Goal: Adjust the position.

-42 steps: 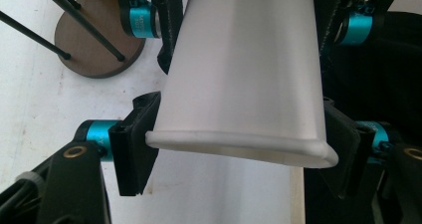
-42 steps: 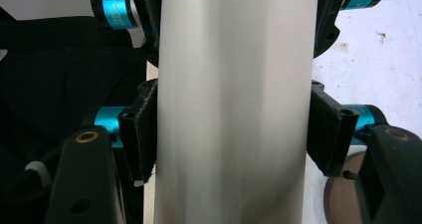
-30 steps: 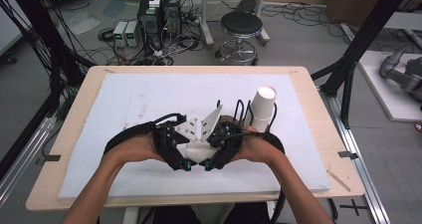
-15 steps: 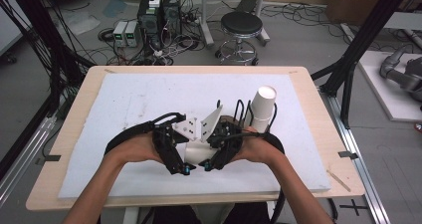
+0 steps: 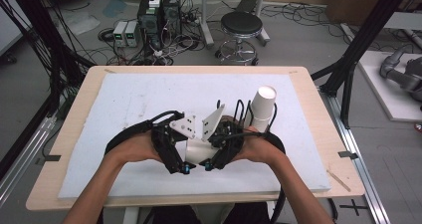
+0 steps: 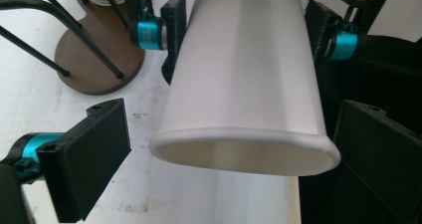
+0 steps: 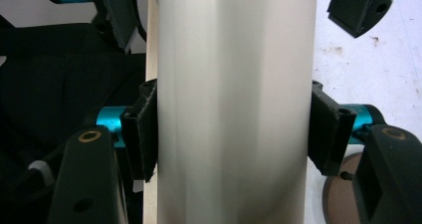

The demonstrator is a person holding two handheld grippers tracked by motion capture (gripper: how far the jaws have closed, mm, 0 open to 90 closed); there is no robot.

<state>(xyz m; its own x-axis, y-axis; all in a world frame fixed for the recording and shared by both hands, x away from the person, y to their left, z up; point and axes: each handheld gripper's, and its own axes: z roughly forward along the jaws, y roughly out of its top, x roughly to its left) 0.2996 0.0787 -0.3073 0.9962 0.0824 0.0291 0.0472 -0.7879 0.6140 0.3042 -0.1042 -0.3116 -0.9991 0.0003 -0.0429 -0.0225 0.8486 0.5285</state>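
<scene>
Right gripper jaws clamp paper cup; left gripper jaws just opened wide, cup between, untouched. Withdraw left toward 9 o'clock, clear of rim.

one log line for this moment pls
right gripper: shut on paper cup | left gripper: jaws just opened, clear of cup | cup stack: on rack

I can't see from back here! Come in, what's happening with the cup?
Right tool clamped on the paper cup. Left tool just opened, pads off the cup. Cup stack on the wire rack stands just behind, nothing blocking.
</scene>
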